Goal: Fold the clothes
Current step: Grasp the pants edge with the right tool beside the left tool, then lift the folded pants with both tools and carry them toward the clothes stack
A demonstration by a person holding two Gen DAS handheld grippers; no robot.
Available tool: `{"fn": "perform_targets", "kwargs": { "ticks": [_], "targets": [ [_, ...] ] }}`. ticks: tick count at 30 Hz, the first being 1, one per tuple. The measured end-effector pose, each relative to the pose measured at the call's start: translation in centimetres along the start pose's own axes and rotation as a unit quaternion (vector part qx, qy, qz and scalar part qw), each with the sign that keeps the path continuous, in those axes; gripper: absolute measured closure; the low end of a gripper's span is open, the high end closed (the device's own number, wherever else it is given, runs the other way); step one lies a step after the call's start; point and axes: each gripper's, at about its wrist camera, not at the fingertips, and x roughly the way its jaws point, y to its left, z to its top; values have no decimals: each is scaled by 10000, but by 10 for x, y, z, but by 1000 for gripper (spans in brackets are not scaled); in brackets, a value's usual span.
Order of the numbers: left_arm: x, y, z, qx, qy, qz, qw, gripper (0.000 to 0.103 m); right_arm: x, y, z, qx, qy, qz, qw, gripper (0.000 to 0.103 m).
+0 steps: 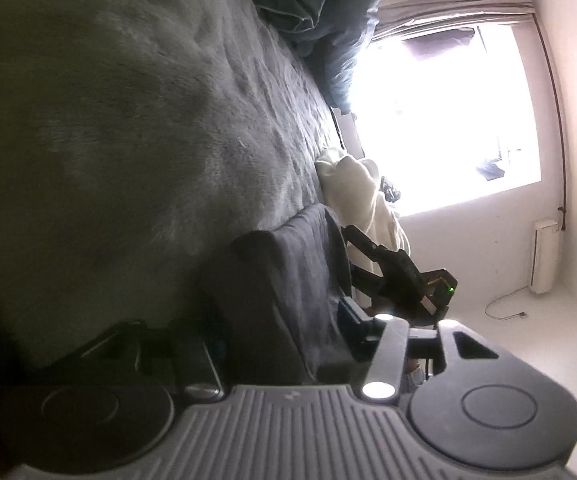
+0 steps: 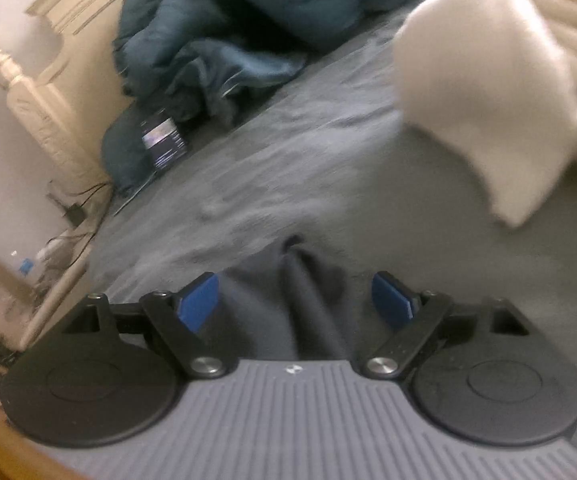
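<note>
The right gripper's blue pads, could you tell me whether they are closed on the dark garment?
No, the right gripper is open, its blue pads spread apart either side of the dark garment.

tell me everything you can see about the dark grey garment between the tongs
The dark grey garment looks like soft knit or fleece cloth, matte, with long creases. It lies on the grey bed cover, bunched between the spread blue pads of the right tongs, which look open around it. In the left view it appears folded into a thick block, and the left tongs sit against it, their grip unclear. A white garment lies beyond.
</note>
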Motion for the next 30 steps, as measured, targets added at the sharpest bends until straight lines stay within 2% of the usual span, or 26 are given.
{"fn": "perform_targets", "kwargs": {
  "ticks": [1, 3, 4, 5, 6, 7, 11, 15, 22, 24, 25, 27, 30],
  "targets": [
    [3, 1, 1, -9, 3, -17, 10000, 61, 4, 3, 0, -23, 57, 55, 10000, 18],
    [8, 2, 2, -2, 9, -18, 10000, 79, 10, 13, 0, -180, 98, -64, 9998, 17],
    [9, 2, 1, 38, 4, 39, 10000, 82, 11, 17, -1, -227, 129, -106, 9996, 18],
    [8, 0, -1, 85, -19, 78, 9999, 88, 11, 22, -1, -272, 159, -199, 9993, 28],
    [8, -2, -3, 156, -52, 102, 9998, 90, 10, 27, -2, -316, 189, -292, 9989, 41],
    [7, -5, -5, 252, -94, 148, 9995, 90, 10, 32, -3, -361, 219, -386, 9984, 66],
    [0, -33, -16, 977, -311, 521, 9934, 91, -11, 46, -7, -470, -32, -431, 9980, 83],
    [-12, -69, -27, 1761, -515, 670, 9807, 91, -36, 59, -12, -558, -386, -385, 9970, 89],
    [-31, -141, -41, 2963, -786, 775, 9487, 91, -81, 80, -21, -708, -1012, -301, 9919, 89],
    [-39, -158, -47, 3290, -891, 759, 9370, 91, -102, 85, -21, -707, -1314, -249, 9885, 90],
    [-41, -164, -48, 3364, -923, 738, 9343, 91, -111, 87, -21, -669, -1472, -236, 9866, 92],
    [-42, -170, -48, 3379, -843, 712, 9347, 91, -124, 91, -22, -668, -1592, -163, 9849, 94],
    [-41, -164, -44, 3210, -707, 758, 9414, 91, -118, 94, -22, -678, -1365, -430, 9874, 94]
  ]
}}
